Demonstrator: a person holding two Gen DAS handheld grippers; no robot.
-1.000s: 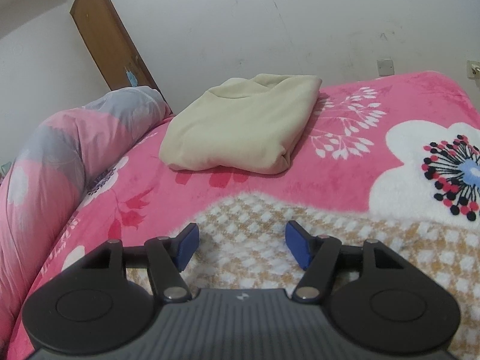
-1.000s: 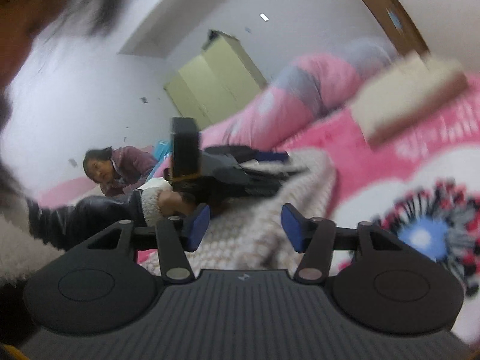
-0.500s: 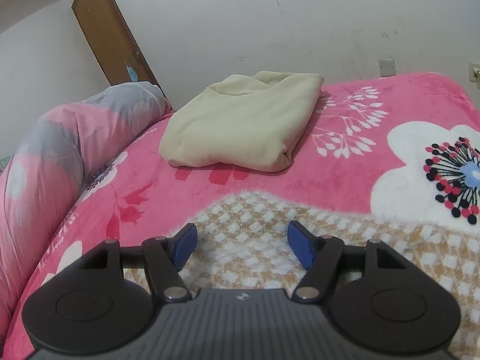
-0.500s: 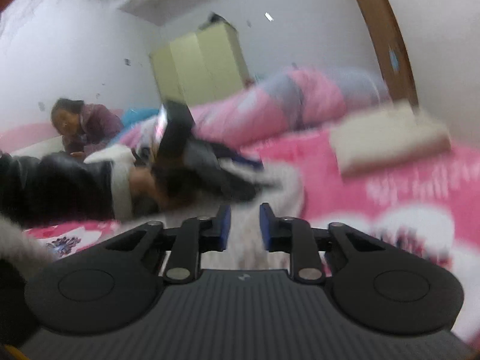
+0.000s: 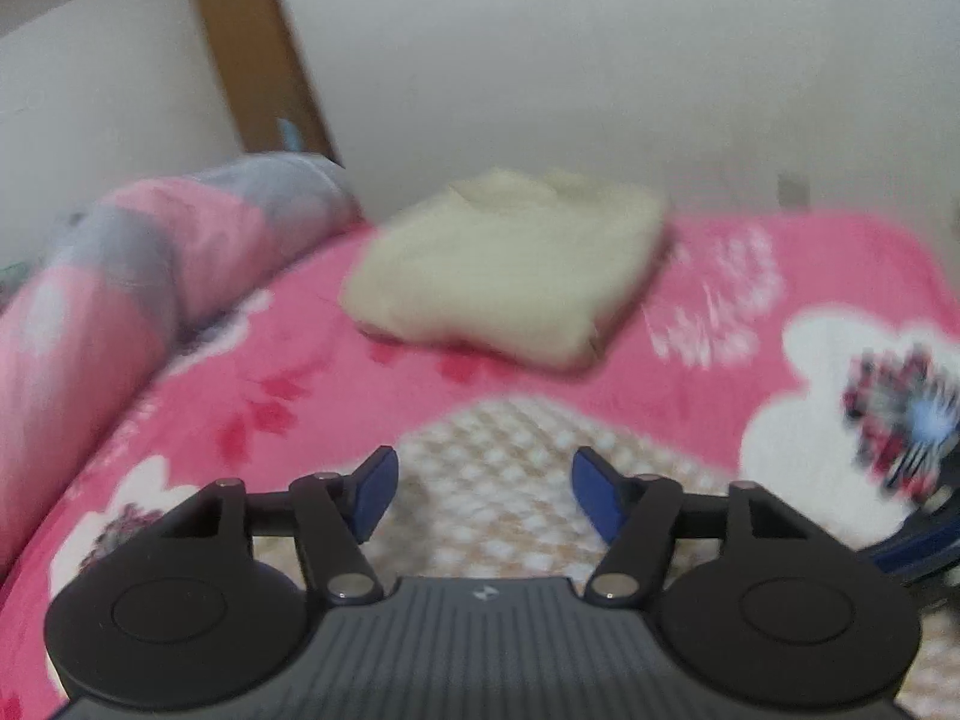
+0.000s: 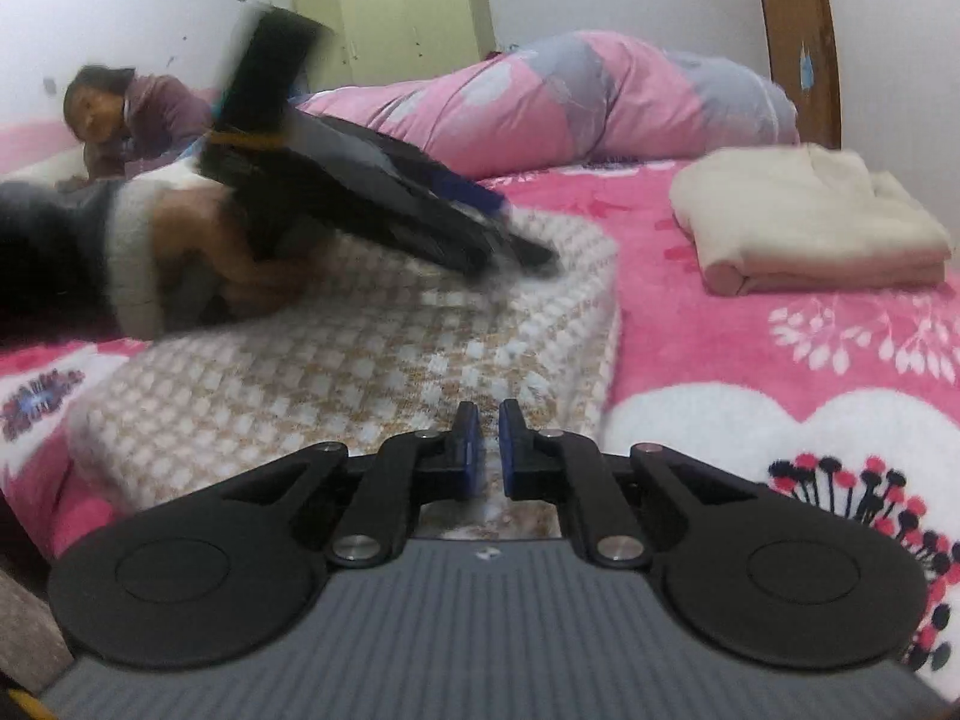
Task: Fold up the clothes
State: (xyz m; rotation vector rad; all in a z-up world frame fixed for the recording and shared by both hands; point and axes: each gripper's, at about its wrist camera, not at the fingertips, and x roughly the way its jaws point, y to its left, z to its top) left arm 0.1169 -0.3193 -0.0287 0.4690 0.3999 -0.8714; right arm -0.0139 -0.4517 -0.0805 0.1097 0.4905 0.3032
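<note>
A tan-and-white checked knit garment (image 6: 360, 354) lies folded on the pink flowered bed. It also shows in the left wrist view (image 5: 504, 468). My left gripper (image 5: 485, 489) is open and hovers just above the garment; it shows in the right wrist view (image 6: 510, 234) over the garment's far side. My right gripper (image 6: 485, 450) is nearly shut, with a narrow gap, at the garment's near edge. I cannot tell if cloth is between the pads. A folded cream garment (image 6: 810, 222) lies farther back on the bed, and it shows in the left wrist view (image 5: 510, 270).
A rolled pink-and-grey quilt (image 6: 570, 96) lies along the bed's far side, below a wooden headboard (image 6: 792, 30). A person (image 6: 114, 114) sits beyond the bed by a yellow-green cabinet (image 6: 396, 6). A white wall (image 5: 600, 60) stands behind the bed.
My right gripper closed from wide open to nearly shut and dropped to the checked garment's near edge. My left gripper stayed open and shifted, blurring its view.
</note>
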